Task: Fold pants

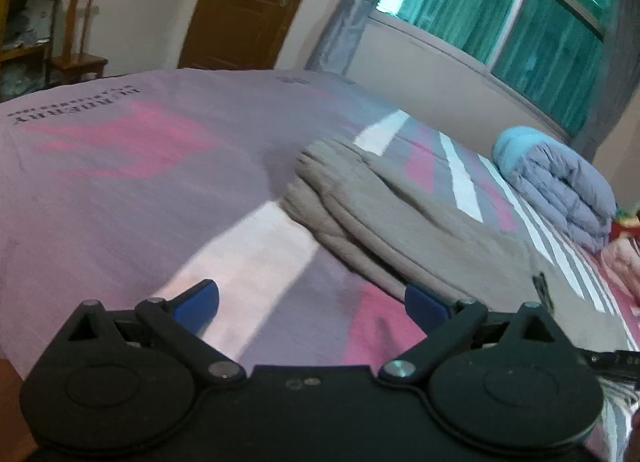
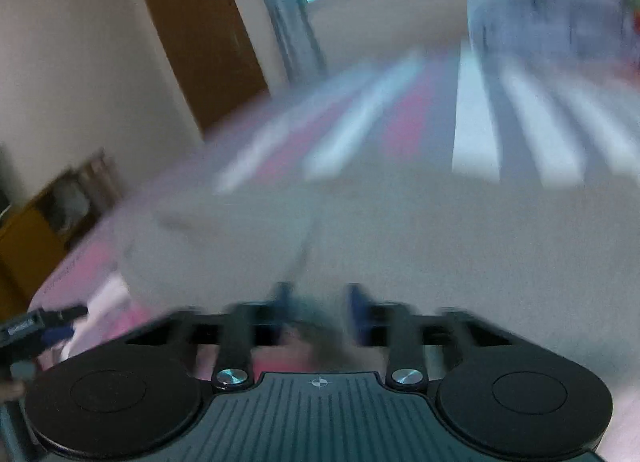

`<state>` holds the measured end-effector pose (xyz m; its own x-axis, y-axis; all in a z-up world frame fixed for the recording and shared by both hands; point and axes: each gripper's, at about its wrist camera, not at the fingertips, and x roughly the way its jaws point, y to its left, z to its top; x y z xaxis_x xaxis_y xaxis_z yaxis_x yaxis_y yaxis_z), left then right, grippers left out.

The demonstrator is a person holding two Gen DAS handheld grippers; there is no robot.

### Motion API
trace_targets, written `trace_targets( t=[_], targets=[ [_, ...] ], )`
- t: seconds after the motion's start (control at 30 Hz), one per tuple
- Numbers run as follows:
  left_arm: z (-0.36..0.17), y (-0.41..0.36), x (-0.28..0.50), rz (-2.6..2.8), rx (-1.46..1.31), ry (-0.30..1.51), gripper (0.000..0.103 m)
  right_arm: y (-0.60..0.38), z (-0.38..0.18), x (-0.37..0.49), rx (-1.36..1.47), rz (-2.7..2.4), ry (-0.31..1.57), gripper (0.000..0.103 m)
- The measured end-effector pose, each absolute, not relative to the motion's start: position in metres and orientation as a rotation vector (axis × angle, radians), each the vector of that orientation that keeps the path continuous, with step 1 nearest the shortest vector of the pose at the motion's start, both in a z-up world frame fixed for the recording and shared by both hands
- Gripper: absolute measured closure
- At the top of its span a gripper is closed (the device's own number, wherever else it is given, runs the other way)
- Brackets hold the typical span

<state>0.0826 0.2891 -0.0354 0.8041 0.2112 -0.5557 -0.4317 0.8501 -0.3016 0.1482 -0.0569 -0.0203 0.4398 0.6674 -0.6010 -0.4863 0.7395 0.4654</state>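
Folded beige fabric pants [image 1: 404,217] on striped pink-grey bedsheet [image 1: 132,181].
Left gripper [image 1: 312,304] spread wide, empty; right gripper [image 2: 320,304] narrowly parted, blurred, grip unclear.

The pants [image 1: 400,217] lie on the bed [image 1: 120,189], at one o'clock from the left gripper [image 1: 312,302]. A folded quilt [image 1: 560,189] sits behind them at two o'clock, below the window [image 1: 500,9].

Each gripper [image 1: 312,302] is matte black with round side discs and silver screws. Blue pads [image 1: 200,298] tip its fingers. The right gripper [image 2: 320,302] has a ribbed grey centre plate.
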Motion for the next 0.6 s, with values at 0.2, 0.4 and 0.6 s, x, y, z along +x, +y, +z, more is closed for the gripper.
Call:
trace_targets(
  t=[0.2, 0.4, 0.6],
  targets=[
    [-0.033, 0.282, 0.090, 0.325, -0.397, 0.557, 0.009, -0.092, 0.004, 0.130, 0.282, 0.593, 0.669, 0.083],
    [-0.037, 0.271, 0.103, 0.306, -0.377, 0.572, 0.008, -0.190, -0.013, 0.124, 0.284, 0.196, 0.615, 0.083],
    [-0.036, 0.267, 0.121, 0.292, -0.360, 0.581, 0.008, -0.223, -0.025, 0.162, 0.345, 0.188, 0.662, 0.083]
  ],
)
